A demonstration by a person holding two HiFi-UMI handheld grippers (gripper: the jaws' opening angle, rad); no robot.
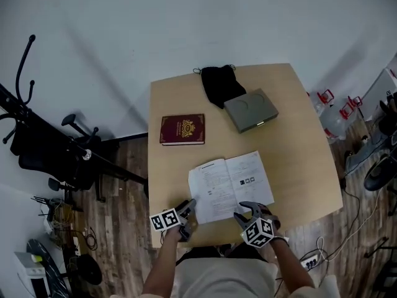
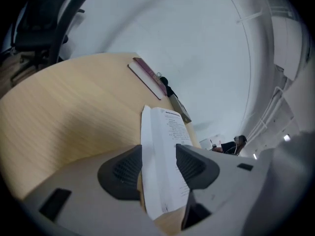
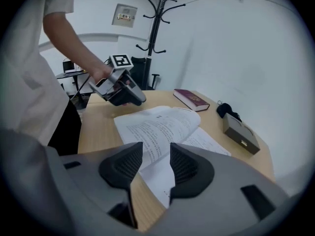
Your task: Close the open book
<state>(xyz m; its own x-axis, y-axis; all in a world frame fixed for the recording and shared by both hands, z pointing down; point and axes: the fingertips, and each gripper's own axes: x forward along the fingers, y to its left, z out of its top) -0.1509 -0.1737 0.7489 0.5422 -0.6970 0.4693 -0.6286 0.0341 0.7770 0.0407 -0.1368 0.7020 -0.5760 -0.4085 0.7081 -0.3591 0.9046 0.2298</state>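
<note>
From the head view we see the open book whole, lying flat in the lower middle of the frame near the bottom edge of the surface. Its spread runs across the frame, rising a little to the right, and its spine runs up and down, leaning slightly left at the top. Above it lie a red book, a black pouch and a grey box.

The right gripper view adds what that one hides: the far pages bulge upward instead of lying flat, and a coat stand rises at the top of the frame. The left gripper view shows the book almost edge-on, stretching away toward the upper right.

The left tool sits at the book's lower left corner with its jaws wide apart and the page edge showing between them. The right tool is at the lower right part of the spread, jaws less far apart, a page corner in the gap. We see neither tool clamping the paper
</note>
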